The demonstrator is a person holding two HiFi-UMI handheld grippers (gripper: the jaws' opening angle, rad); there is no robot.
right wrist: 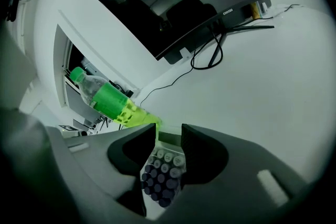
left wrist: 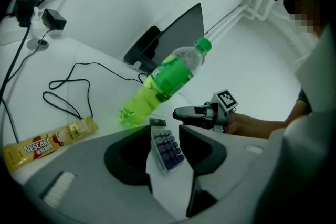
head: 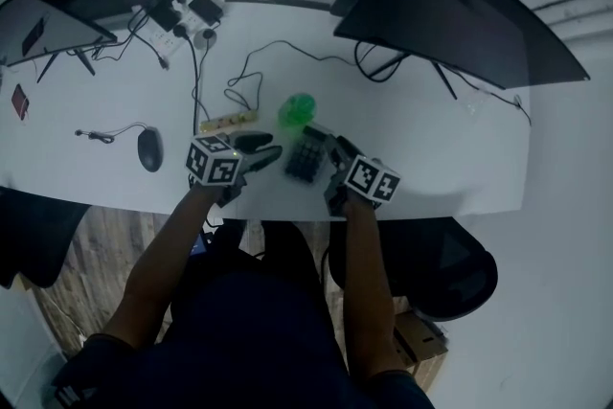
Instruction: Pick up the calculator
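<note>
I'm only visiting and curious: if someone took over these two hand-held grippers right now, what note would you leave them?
Left gripper: open, empty, pointed at the calculator.
Right gripper: open, with the calculator in line between its jaws, not gripped.
The calculator lies flat on the white table between both grippers, near the green bottle.
Done: both grippers are at the calculator.
Left: close on it and lift.
</note>
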